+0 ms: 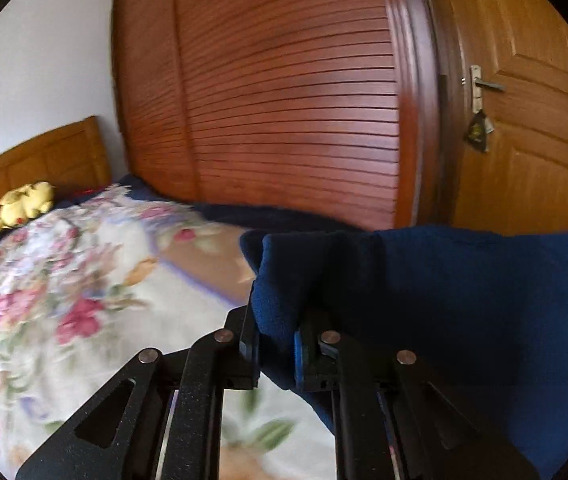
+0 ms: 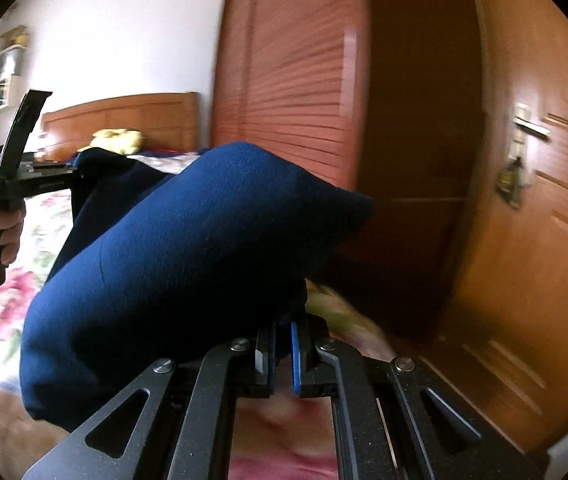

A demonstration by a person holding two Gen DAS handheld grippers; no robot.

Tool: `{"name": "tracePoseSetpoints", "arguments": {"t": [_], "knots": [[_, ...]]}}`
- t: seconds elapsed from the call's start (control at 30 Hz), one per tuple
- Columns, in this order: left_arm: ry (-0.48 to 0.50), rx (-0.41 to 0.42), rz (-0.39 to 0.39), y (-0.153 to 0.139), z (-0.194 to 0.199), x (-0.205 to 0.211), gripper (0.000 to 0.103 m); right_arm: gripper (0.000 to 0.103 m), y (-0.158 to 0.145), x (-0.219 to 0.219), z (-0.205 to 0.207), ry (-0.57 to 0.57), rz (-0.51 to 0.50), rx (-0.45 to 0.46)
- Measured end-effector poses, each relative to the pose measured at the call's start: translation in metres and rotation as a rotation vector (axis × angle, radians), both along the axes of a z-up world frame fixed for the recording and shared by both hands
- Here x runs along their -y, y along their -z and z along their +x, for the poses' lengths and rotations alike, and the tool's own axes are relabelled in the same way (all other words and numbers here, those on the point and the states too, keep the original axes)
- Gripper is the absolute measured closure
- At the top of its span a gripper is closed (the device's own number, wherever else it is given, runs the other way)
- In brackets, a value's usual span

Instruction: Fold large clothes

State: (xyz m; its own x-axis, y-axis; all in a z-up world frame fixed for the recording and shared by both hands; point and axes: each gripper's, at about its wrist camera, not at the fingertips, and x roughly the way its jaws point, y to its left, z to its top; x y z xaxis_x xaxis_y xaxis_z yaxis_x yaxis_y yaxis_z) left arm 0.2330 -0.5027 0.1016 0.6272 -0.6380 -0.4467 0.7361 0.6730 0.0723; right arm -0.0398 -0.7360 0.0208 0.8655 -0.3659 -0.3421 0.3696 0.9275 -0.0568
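A dark blue garment (image 1: 444, 296) hangs in the air above the bed. My left gripper (image 1: 276, 332) is shut on one edge of it, and the cloth drapes off to the right. My right gripper (image 2: 283, 344) is shut on another edge of the blue garment (image 2: 172, 248), which bulges over its fingers and stretches left. The left gripper (image 2: 50, 178) shows in the right wrist view, held in a hand, with the cloth running into it.
A bed with a floral cover (image 1: 64, 300) lies below. A yellow plush toy (image 1: 24, 204) rests by the wooden headboard (image 1: 44, 160). A slatted wooden wardrobe (image 1: 276, 100) and a wooden door (image 1: 524, 120) stand behind. Wall shelves (image 2: 0, 76) hang far left.
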Motion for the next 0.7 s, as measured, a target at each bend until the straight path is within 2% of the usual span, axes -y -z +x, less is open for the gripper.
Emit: {"name": "tracePoseSetpoints", "arguments": {"t": [0.13,0.23,0.33,0.43,0.53,0.6,0.67,0.7], "knots": [[0.049,-0.017,0.044,0.014,-0.011,0.048,0.09,0.098,0.014,0.016,-0.03,0.056,0.028,-0.024],[0.06,0.017,0.121,0.029,-0.024,0.065,0.087,0.098,0.03,0.021,-0.044,0.067,0.079,-0.051],[0.05,-0.013,0.135,0.036,-0.025,0.057,0.08,0.097,0.041,0.026,-0.041,0.078,0.106,-0.066],[0.063,-0.025,0.159,0.039,-0.031,0.045,0.078,0.094,0.034,0.03,-0.04,0.102,0.106,-0.084],[0.069,-0.036,0.158,0.038,-0.04,0.026,0.071,0.074,0.021,0.012,-0.037,0.137,0.086,-0.082],[0.079,-0.052,0.14,0.034,-0.047,0.012,0.059,0.065,0.013,0.009,-0.046,0.163,0.08,-0.065],[0.09,-0.049,0.132,0.031,-0.057,0.001,0.053,0.054,0.007,0.0,-0.046,0.194,0.054,-0.052],[0.092,-0.048,0.13,0.029,-0.061,-0.005,0.042,0.052,0.001,-0.009,-0.051,0.207,0.038,-0.044]]}}
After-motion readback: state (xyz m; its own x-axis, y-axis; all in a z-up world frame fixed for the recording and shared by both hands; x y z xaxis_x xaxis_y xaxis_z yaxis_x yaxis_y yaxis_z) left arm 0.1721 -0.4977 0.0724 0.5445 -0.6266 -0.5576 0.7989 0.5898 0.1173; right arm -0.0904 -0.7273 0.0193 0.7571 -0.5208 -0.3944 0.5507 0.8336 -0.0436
